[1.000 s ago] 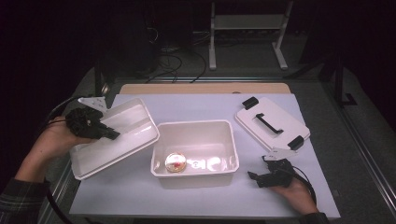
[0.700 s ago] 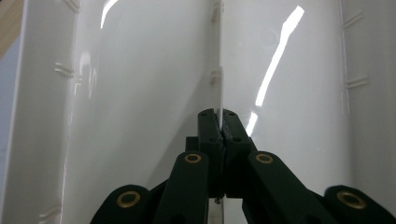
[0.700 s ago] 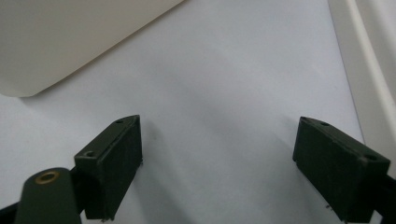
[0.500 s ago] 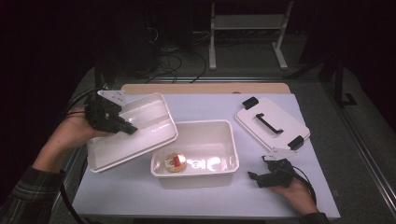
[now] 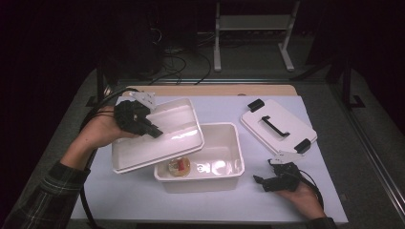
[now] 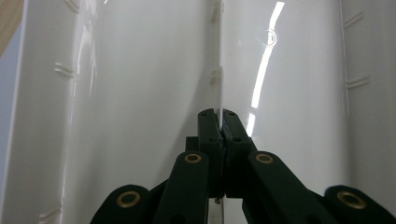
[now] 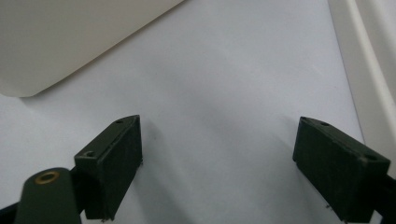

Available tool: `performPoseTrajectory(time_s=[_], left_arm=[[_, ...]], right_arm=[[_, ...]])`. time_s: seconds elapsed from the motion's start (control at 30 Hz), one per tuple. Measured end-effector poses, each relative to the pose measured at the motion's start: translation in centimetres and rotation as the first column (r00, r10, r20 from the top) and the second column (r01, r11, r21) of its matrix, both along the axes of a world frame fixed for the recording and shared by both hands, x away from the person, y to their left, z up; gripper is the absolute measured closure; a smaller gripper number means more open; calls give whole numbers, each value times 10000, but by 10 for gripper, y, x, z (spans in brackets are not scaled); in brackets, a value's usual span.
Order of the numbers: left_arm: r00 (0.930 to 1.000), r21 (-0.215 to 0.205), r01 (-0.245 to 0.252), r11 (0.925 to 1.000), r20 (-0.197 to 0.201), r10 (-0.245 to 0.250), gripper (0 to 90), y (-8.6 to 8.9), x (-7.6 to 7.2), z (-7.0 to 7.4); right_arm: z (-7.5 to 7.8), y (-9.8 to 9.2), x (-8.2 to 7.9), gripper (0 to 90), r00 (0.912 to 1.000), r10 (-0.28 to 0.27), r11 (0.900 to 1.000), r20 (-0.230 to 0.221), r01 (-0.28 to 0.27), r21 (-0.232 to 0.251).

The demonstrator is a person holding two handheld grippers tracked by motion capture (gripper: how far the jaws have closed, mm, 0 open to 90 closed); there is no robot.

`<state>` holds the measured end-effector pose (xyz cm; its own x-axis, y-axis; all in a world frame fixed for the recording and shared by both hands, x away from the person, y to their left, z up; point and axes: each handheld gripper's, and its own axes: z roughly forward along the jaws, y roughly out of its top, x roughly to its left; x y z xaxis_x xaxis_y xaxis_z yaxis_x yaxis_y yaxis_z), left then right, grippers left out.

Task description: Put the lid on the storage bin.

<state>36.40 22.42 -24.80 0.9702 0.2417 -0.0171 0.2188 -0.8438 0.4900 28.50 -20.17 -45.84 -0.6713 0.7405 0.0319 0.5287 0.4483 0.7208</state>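
A dark room surrounds a pale grey table (image 5: 305, 200), matte and flat; at the left, the left gripper (image 5: 154, 130) holds a shallow white tray (image 5: 176, 138) tilted in the air, its lower edge overlapping the left rim of the deep white tub (image 5: 224, 167); the left gripper view shows what the high view cannot, the jaws clenched on the tray's thin glossy wall; a small round item (image 5: 179, 166) lies in the tub, too blurred to name; farther right a flat white lid (image 5: 279, 126) with a black handle; nearest the person, the right gripper (image 7: 219, 163) rests low, jaws spread wide over bare tabletop.
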Motion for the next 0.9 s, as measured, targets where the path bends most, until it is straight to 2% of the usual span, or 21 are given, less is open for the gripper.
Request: performPoseTrajectory(time_s=[0.33,0.9], left_arm=[[9976,-95,678,9977,-94,-679,888,-36,4,-4],[9870,-398,1549,9871,-367,-1564,888,-87,5,-19]], right_arm=[[0,0,0,150,10000,3,10000,-12,-3,-1],[0,0,0,150,10000,-11,10000,-20,11,0]])
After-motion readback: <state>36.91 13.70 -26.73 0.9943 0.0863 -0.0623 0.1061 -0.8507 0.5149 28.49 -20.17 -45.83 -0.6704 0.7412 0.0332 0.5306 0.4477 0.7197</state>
